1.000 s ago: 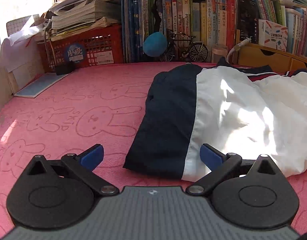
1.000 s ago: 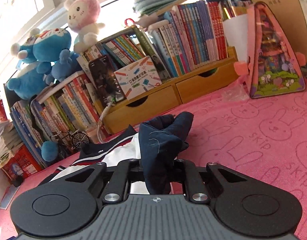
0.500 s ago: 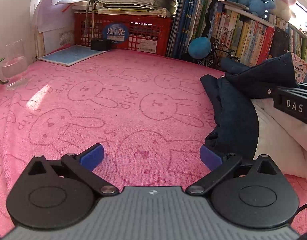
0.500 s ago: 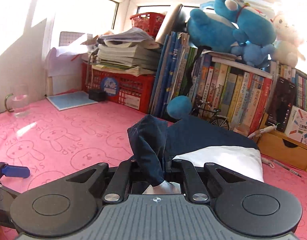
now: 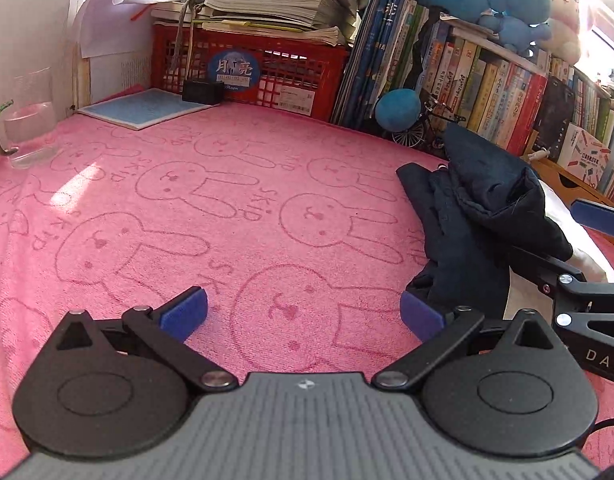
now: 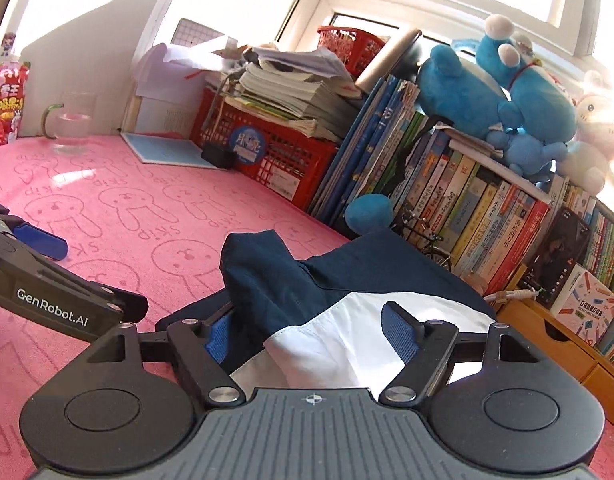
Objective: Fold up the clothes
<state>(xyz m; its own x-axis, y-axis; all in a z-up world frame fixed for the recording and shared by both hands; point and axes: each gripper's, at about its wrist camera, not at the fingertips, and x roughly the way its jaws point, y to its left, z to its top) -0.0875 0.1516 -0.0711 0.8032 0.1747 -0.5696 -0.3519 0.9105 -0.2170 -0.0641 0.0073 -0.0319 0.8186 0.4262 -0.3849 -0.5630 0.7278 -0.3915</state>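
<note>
A navy and white jacket (image 5: 479, 216) lies on the pink rabbit-print towel (image 5: 227, 208), with a navy flap folded over onto it. In the right wrist view the jacket (image 6: 347, 276) fills the foreground. My right gripper (image 6: 309, 336) is opening. The navy and white cloth lies loose between its blue pads (image 6: 399, 336), and neither pad presses on it. My left gripper (image 5: 303, 314) is open over bare towel just left of the jacket's edge, with nothing between its fingers. Its right pad (image 5: 423, 316) sits next to the navy hem.
A glass mug (image 5: 27, 120) stands at the far left. A red basket (image 5: 247, 76) under stacked papers, a row of books (image 5: 487, 88), a blue plush ball (image 5: 399, 108) and a toy bicycle (image 5: 423, 128) line the back. A wooden drawer box (image 6: 547, 340) is at the right.
My right gripper swung left with the navy flap, laid it over the jacket, and its jaws parted off the cloth. My left gripper shifted left onto bare towel.
</note>
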